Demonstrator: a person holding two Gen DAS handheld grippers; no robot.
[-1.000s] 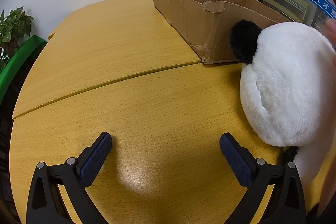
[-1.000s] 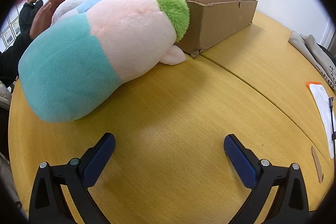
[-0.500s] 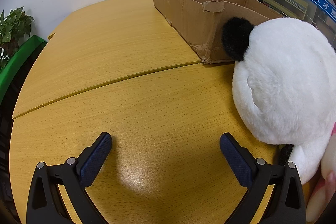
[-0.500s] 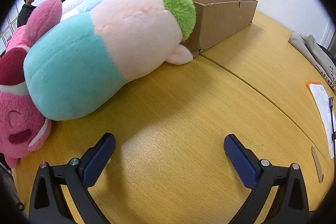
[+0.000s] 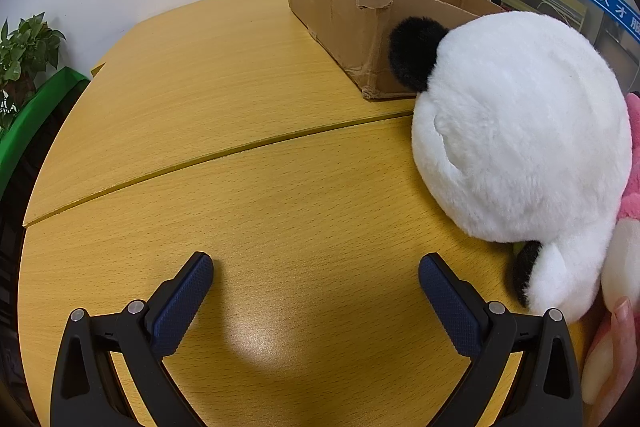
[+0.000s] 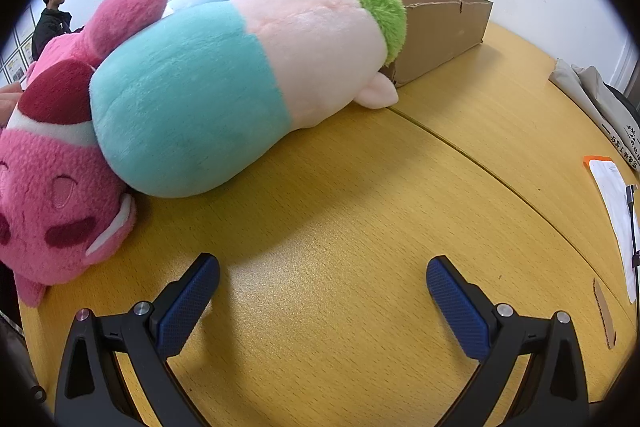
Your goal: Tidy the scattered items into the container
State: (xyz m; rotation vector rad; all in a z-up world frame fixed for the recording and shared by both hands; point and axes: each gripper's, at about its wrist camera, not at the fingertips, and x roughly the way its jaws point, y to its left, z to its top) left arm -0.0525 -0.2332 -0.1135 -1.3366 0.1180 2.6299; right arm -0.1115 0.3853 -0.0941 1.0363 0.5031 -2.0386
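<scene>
Since the earlier frames, pink plush [image 6: 52, 187] arrived beside teal plush [image 6: 224, 95] and panda [image 5: 520, 131]; all lay on worktop [image 5: 248, 155], against box [image 5: 348, 23]. Both claws, left [image 5: 316, 291] and right [image 6: 324, 291], hung spread, empty. Best grip: teal plush mid-body, deep bite.

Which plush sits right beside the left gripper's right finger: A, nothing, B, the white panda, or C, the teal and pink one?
B: in the left wrist view the white panda lies on the table just beyond the open left gripper, by its right finger.
</scene>
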